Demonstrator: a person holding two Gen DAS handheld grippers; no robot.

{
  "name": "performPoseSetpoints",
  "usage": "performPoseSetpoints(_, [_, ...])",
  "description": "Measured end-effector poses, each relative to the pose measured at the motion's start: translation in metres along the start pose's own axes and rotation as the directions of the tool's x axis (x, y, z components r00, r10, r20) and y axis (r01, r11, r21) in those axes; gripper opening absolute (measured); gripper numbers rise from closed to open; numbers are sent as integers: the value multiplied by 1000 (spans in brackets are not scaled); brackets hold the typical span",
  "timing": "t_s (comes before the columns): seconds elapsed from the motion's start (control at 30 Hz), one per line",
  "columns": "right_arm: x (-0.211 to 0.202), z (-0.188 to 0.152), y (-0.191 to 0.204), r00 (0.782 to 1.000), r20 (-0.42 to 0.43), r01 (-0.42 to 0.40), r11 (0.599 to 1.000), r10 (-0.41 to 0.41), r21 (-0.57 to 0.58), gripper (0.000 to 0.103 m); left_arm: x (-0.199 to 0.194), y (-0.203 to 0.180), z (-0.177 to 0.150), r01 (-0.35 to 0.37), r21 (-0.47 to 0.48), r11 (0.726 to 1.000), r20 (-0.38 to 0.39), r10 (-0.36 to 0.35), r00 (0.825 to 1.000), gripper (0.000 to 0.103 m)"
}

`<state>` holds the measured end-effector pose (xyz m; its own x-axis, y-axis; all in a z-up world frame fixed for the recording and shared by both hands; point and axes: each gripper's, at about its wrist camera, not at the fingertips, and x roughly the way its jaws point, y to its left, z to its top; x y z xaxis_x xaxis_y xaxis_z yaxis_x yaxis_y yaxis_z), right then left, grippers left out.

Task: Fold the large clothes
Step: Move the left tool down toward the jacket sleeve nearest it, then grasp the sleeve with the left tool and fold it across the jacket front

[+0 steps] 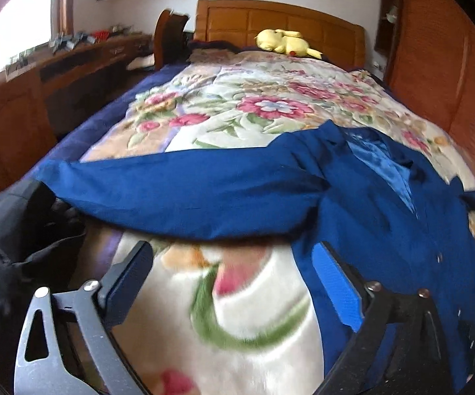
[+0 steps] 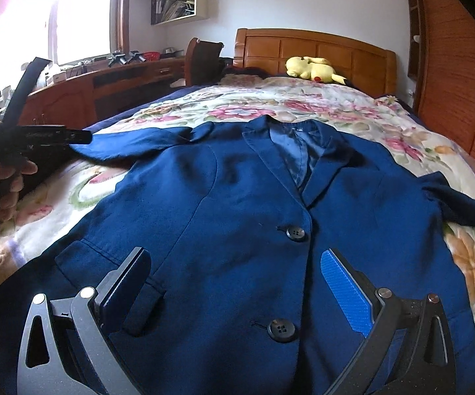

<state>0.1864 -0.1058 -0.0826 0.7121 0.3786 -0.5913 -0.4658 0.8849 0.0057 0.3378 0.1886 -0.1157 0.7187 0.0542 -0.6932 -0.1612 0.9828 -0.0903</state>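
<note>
A dark blue blazer (image 2: 237, 204) lies face up and buttoned on the floral blanket (image 2: 303, 105), collar toward the headboard. Its left sleeve (image 1: 184, 194) stretches out flat to the left, and the blazer body (image 1: 385, 217) fills the right of the left wrist view. My left gripper (image 1: 234, 256) is open and empty, just above the blanket below that sleeve. It also shows at the left of the right wrist view (image 2: 33, 138), held in a hand. My right gripper (image 2: 234, 263) is open and empty, hovering over the blazer's lower front between the two black buttons (image 2: 295, 233).
A yellow plush toy (image 2: 313, 69) lies by the wooden headboard (image 2: 316, 49). A wooden desk (image 2: 105, 82) with clutter runs along the left under the window. A wooden wardrobe (image 2: 461, 75) stands close on the right. Black cloth (image 1: 16, 223) lies at the bed's left edge.
</note>
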Motion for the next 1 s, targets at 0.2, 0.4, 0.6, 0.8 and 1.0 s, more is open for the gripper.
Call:
performPoseSetpoints(0.2, [6, 1, 4, 1000, 10, 1, 1000, -1, -2, 103, 28, 18, 8, -8, -95, 995, -49, 3, 999, 78])
performPoseSetpoints(0.4, [8, 1, 3, 1000, 8, -1, 1000, 1, -3, 103, 54, 25, 8, -54, -122, 991, -96, 42, 994, 77])
performPoseSetpoints(0.6, [8, 1, 3, 1000, 8, -1, 1000, 1, -3, 103, 77, 34, 10, -87, -166, 982, -140, 64, 988, 77])
performPoseSetpoints(0.8, [10, 0, 4, 1000, 7, -1, 1000, 1, -7, 103, 93, 42, 11, -106, -201, 974, -173, 71, 982, 77])
performPoseSetpoints(1.0, [10, -1, 5, 1000, 5, -1, 1000, 1, -13, 103, 100, 45, 16, -108, -194, 975, -170, 75, 983, 44])
